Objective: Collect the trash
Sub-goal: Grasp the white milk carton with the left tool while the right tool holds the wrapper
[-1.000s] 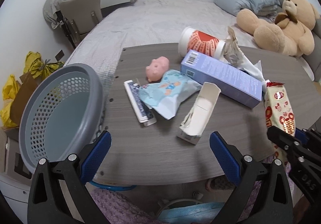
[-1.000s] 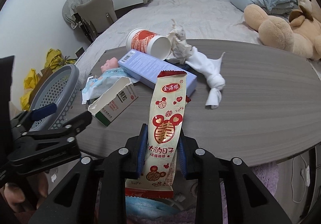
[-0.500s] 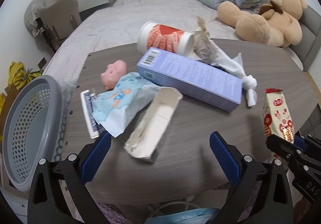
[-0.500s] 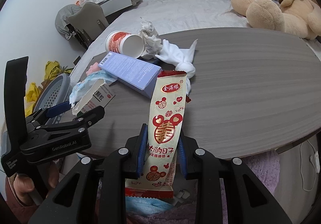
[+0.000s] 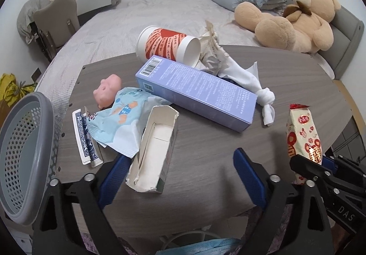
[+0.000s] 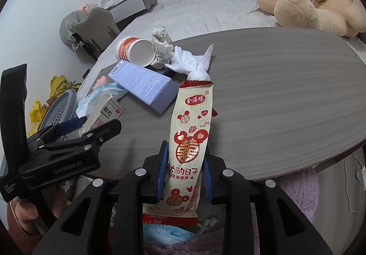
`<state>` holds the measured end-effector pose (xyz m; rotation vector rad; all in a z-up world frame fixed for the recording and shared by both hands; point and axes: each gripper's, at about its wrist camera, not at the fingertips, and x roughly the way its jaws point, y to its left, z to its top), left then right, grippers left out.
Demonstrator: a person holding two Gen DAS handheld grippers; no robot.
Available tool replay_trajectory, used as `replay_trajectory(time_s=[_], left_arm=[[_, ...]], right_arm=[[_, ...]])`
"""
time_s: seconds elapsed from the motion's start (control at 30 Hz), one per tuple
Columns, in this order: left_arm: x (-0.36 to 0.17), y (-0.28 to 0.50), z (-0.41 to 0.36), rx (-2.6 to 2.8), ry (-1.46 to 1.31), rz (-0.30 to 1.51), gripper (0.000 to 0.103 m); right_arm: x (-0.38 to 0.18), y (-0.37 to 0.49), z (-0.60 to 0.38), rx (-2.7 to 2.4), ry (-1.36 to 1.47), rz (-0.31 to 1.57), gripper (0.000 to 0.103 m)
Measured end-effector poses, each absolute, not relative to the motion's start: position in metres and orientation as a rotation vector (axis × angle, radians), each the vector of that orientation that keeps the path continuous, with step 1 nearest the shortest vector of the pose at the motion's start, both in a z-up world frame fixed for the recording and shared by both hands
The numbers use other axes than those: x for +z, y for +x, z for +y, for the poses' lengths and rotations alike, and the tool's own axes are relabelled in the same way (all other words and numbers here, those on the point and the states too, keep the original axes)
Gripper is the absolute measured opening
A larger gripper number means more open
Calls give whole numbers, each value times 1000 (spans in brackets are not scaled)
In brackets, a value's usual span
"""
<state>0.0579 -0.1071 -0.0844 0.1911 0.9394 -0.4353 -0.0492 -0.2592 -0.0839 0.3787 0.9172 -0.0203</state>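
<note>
A torn white carton point(image 5: 155, 147) lies open-side up on the grey wooden table point(image 5: 205, 186), between the fingers of my left gripper point(image 5: 179, 155). Its jaws are closing and the pads stand clear of the carton. My right gripper point(image 6: 183, 163) is shut on a cream and red snack wrapper point(image 6: 192, 127) that stands upright over the table's near edge; in the left wrist view it is at the right point(image 5: 302, 134). Behind the carton lie a light blue wipes packet point(image 5: 123, 118), a lilac box point(image 5: 199, 95), a tipped red paper cup point(image 5: 167, 44), crumpled paper point(image 5: 212, 51) and a knotted white cloth point(image 5: 251, 86).
A grey perforated basket point(image 5: 25, 152) hangs off the table's left edge. A pink toy point(image 5: 107, 90) and a blue-backed card pack point(image 5: 84, 138) lie near it. A bed with a teddy bear point(image 5: 295, 19) is beyond the table. A person's hand point(image 6: 27, 211) holds the left gripper.
The left gripper has swung right, away from the basket, and come over the torn carton; its jaws have begun to narrow. The right gripper has shifted a little, still holding the wrapper.
</note>
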Motion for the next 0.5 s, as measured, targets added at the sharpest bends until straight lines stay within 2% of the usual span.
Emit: replay_trajectory(time_s=[0.37,0.43,0.5], left_arm=[[-95,70,-110,-387,206,982,49],[-98,73,-110,-381,207,996,30],[-98,74,-109,-378,207,1000,28]], right_arm=[[-84,-47,-261,-25,378,919,27],[-85,-47,-261,-27,378,919,27],[-84,-47,-261,-29,376,919,27]])
